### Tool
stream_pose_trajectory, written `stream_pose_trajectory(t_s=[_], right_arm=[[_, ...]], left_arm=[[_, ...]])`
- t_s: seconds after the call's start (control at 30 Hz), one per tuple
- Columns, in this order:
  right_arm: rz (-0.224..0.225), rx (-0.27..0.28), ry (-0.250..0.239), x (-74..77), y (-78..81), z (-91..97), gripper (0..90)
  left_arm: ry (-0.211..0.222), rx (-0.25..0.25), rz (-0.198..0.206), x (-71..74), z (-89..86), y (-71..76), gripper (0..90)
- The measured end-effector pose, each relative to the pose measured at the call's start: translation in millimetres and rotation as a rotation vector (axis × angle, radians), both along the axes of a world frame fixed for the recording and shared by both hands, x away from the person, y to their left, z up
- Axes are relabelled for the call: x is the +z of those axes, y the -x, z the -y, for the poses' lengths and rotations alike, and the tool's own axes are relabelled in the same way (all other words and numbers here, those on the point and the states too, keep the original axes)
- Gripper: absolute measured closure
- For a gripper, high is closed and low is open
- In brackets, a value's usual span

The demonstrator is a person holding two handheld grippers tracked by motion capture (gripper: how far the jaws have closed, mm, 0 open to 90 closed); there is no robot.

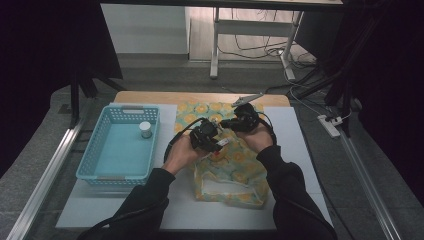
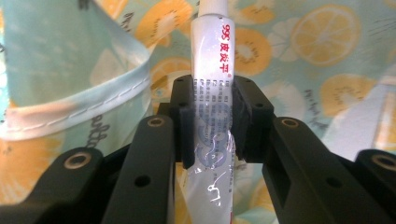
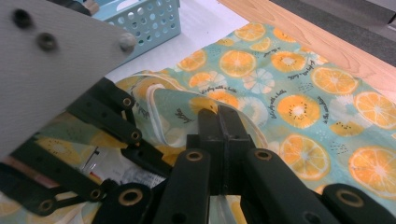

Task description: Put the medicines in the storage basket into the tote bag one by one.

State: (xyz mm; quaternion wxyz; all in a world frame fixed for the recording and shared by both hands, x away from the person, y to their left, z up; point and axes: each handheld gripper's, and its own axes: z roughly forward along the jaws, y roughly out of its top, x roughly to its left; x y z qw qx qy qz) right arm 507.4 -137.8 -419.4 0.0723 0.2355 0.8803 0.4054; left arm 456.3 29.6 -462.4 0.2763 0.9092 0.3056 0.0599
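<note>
The left gripper [image 2: 212,116] has its fingers [image 2: 184,126] pressed on both sides of a white tube [image 2: 212,93] with red and dark print, which stands up between them and runs past their tips toward the top of the left gripper view. Behind the tube lies the fruit-print cloth bag [image 2: 322,51], pale green with orange slices, and a hemmed edge of that bag [image 2: 79,109] curls up at the left of the same view. In the high view the left gripper [image 1: 212,140] sits over the middle of the bag [image 1: 235,170], which lies spread on the counter [image 1: 295,150], and the tube's end pokes out just beside it. The right gripper [image 3: 220,135] has its fingers [image 3: 233,140] closed flat together, pinching the bag's folded rim [image 3: 173,100] so that the cloth stands lifted there; the left gripper's black linkage and grey plate show close at the left of the right gripper view. In the high view the right gripper [image 1: 235,121] is just beyond the left one. A blue basket [image 1: 92,160] stands to the left on the counter, well apart from the bag, with a small white jar [image 1: 145,129] inside near its far right corner
</note>
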Motion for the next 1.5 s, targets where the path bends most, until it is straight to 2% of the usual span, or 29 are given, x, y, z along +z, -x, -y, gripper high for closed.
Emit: stream_pose_trajectory(t_s=[0.23, 0.3, 0.47, 0.77, 0.9, 1.0, 1.13, 1.2, 1.5], right_arm=[[-0.009, -0.008, 0.005, -4.1, -1.3, -0.2, 89.9], [-0.011, -0.010, 0.006, -4.5, -1.3, -0.1, 89.8], [-0.010, -0.011, 0.002, -4.1, -1.1, 0.9, 89.9], [-0.008, -0.010, 0.001, -4.3, -0.9, 3.0, 89.8], [-0.009, -0.012, 0.001, -4.1, -0.7, 3.8, 89.8], [-0.007, -0.011, 0.002, -4.0, -0.6, 4.4, 89.8], [-0.007, -0.011, -0.002, -3.8, 0.7, 4.3, 89.9], [-0.006, -0.007, 0.000, -3.4, 1.3, 4.0, 89.8], [-0.003, -0.002, -0.002, -2.3, 2.3, 4.4, 89.8]], left_arm=[[0.004, 0.010, 0.022, -7.8, -3.9, -2.6, 69.9], [0.031, 0.011, 0.025, -6.6, -5.6, -2.3, 65.0], [0.072, 0.008, 0.021, 0.2, -9.7, -1.2, 60.0], [0.147, -0.005, 0.005, 12.4, -21.5, 8.6, 44.8], [0.194, -0.023, -0.020, 18.8, -27.9, 14.5, 35.9], [0.198, -0.036, -0.021, 22.4, -32.6, 19.0, 27.0], [0.236, -0.036, -0.047, 25.8, -41.3, 21.4, 19.3], [0.242, -0.023, -0.042, 27.6, -44.7, 22.5, 17.6], [0.266, -0.024, -0.029, 31.5, -57.1, 26.3, 5.4]])
